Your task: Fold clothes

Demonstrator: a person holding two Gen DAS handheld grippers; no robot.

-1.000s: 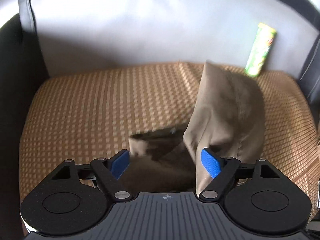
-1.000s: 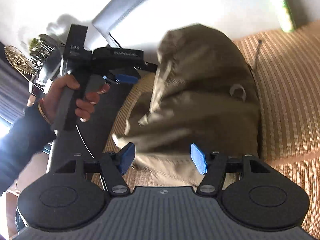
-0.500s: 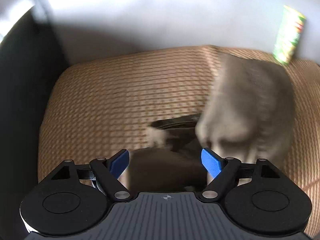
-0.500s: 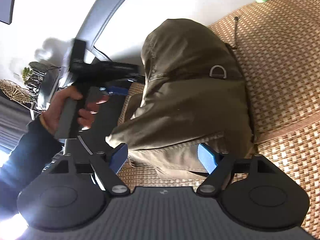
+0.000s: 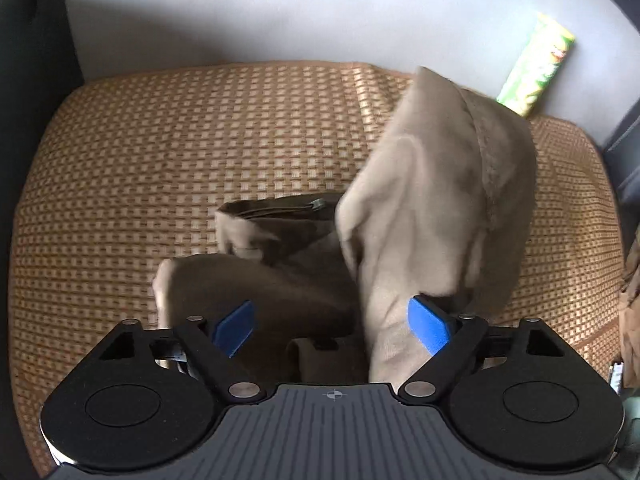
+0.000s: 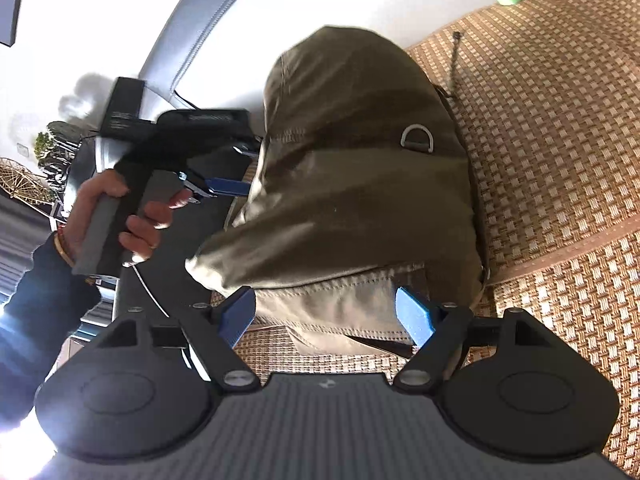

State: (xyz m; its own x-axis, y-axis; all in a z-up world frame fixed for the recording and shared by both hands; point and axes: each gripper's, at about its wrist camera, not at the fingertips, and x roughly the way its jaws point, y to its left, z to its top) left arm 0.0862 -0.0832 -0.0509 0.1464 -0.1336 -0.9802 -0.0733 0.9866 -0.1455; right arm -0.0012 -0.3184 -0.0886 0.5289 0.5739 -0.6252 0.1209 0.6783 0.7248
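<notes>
Khaki garment (image 5: 436,208) heaped on woven cushion (image 5: 200,152), left claw (image 5: 332,326) and right claw (image 6: 326,314) both spread apart

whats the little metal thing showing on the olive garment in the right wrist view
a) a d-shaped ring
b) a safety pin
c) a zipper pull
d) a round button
a: a small grey d-shaped ring sits on the upper right side of the olive garment, which is bunched up on the woven mat.
</notes>
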